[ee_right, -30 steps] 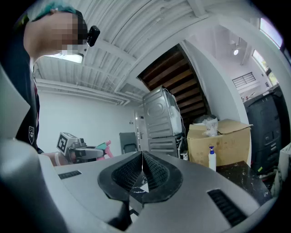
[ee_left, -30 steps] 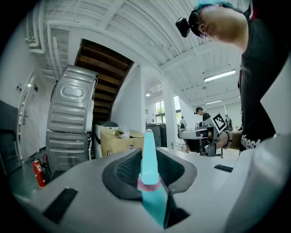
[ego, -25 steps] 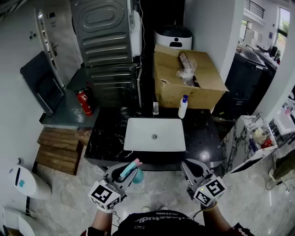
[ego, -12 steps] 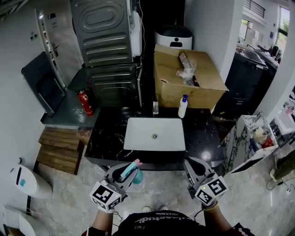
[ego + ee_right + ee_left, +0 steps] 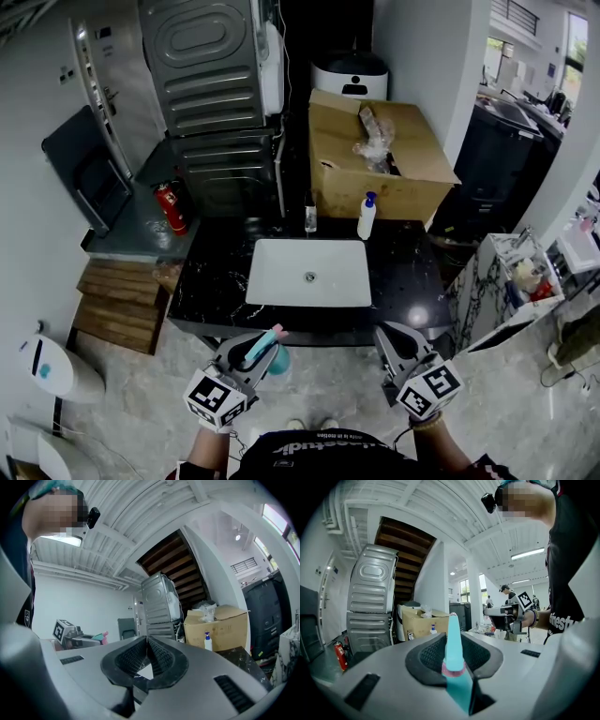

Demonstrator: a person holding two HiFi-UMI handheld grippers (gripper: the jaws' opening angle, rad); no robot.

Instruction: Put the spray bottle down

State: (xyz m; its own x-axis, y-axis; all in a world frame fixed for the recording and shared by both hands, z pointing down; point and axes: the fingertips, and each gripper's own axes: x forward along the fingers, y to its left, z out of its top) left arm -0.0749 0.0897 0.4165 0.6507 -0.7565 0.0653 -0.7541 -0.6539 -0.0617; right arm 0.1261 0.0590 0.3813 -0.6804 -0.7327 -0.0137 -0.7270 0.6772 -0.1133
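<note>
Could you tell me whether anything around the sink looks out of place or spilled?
Nothing looks spilled. The one oddity is the open cardboard box behind the sink, with crumpled plastic poking out.

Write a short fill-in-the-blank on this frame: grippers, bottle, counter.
1. The spray bottle is clamped in the left gripper, not the ___ one.
2. The right gripper has its jaws together and holds ___.
3. The sink set in the black counter is ___.
4. The pump bottle on the counter has a ___ top.
Missing words: right; nothing; white; blue.
</note>
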